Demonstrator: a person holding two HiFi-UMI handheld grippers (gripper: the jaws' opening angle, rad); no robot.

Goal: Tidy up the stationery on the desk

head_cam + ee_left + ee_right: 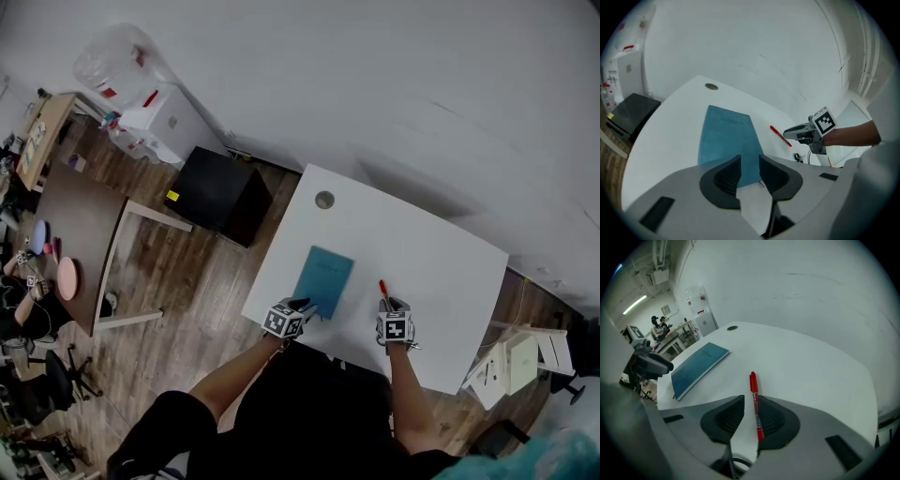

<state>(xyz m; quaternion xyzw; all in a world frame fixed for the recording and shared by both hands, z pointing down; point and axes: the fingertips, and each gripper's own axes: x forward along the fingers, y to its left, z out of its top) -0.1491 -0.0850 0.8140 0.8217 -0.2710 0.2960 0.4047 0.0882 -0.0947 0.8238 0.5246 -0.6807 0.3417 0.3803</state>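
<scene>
Right gripper: jaws apart, astride the red pen, which lies on the desk near the blue notebook, to its right, and touches one pad only. Risk: an off-centre closure rolls the pen clear. Left gripper: released, empty, over the notebook's near edge.

White desk, two items.
Teal notebook mid-desk; red pen at its 3 o'clock; grommet hole at 12.
</scene>
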